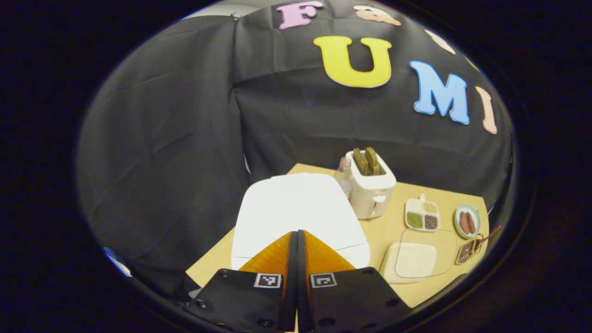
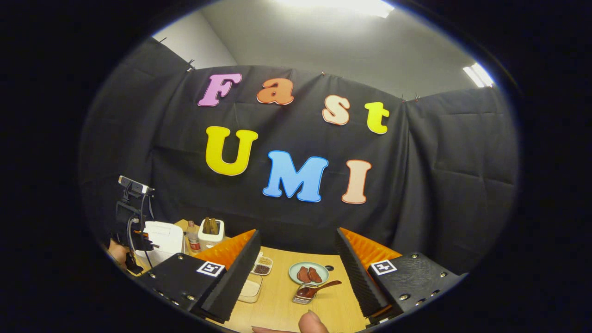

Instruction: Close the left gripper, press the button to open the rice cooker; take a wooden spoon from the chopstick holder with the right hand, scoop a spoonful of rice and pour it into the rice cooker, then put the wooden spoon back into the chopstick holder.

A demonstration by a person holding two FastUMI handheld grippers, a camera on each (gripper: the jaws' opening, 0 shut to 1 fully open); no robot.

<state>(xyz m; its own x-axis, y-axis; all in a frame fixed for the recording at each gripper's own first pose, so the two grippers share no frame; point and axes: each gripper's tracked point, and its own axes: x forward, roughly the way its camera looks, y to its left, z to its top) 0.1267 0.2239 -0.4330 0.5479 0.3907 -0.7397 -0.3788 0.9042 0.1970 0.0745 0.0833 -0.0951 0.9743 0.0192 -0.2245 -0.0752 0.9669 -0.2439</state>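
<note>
In the left gripper view my left gripper (image 1: 297, 233) is shut, its orange fingers pressed together over the closed lid of the white rice cooker (image 1: 296, 208). Whether it touches the lid I cannot tell. The chopstick holder (image 1: 467, 252) with the wooden spoon (image 1: 488, 233) stands far right, beside a clear box of rice (image 1: 416, 259). In the right gripper view my right gripper (image 2: 300, 273) is open and empty above the table. The wooden spoon (image 2: 321, 287) rests in the holder (image 2: 301, 296) just ahead between its fingers. The rice cooker (image 2: 159, 238) and the left gripper (image 2: 132, 217) are at far left.
A white toaster (image 1: 370, 189) holding toast and a small bottle (image 1: 343, 178) stand behind the cooker. A divided dish of grains (image 1: 422, 215) and a plate of sausages (image 1: 467, 222) sit to the right. A fingertip (image 2: 312, 323) shows at the bottom of the right gripper view.
</note>
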